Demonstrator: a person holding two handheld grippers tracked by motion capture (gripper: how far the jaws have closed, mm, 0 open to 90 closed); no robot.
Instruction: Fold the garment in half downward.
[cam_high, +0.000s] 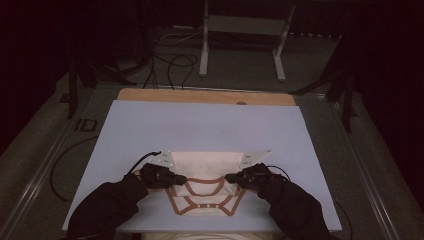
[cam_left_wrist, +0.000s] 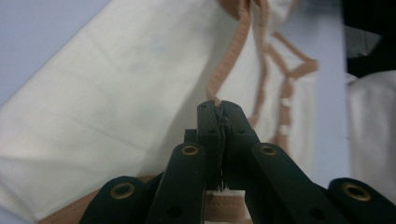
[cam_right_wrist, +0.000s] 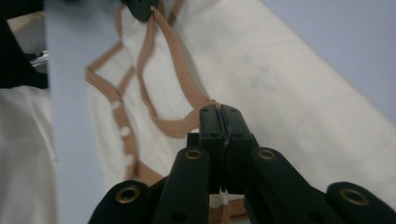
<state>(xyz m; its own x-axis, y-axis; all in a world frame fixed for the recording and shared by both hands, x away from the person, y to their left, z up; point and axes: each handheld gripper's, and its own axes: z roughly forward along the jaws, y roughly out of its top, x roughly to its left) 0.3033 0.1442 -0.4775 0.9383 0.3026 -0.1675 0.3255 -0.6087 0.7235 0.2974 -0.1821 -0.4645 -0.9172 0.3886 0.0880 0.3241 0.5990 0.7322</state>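
A cream garment (cam_high: 202, 165) with tan trim straps (cam_high: 202, 180) lies on a pale blue mat (cam_high: 200, 125), near its front edge. My left gripper (cam_high: 179, 178) is shut on the tan strap (cam_left_wrist: 229, 60) at the garment's left side. My right gripper (cam_high: 230, 178) is shut on the same tan strap (cam_right_wrist: 175, 74) at the right side. In the left gripper view the jaws (cam_left_wrist: 219, 106) pinch the strap's end, which runs away over the cream cloth (cam_left_wrist: 116, 93). The right gripper (cam_right_wrist: 220, 109) view shows the strap stretching to the other gripper's tip (cam_right_wrist: 140, 9).
The mat covers a wooden table whose bare far edge (cam_high: 200, 96) shows. Beyond it stand a white metal frame (cam_high: 240, 30) and loose cables (cam_high: 170, 62) on the floor. Dark sleeves (cam_high: 105, 207) come in from the bottom. Cream cloth (cam_right_wrist: 23, 154) lies at the near edge.
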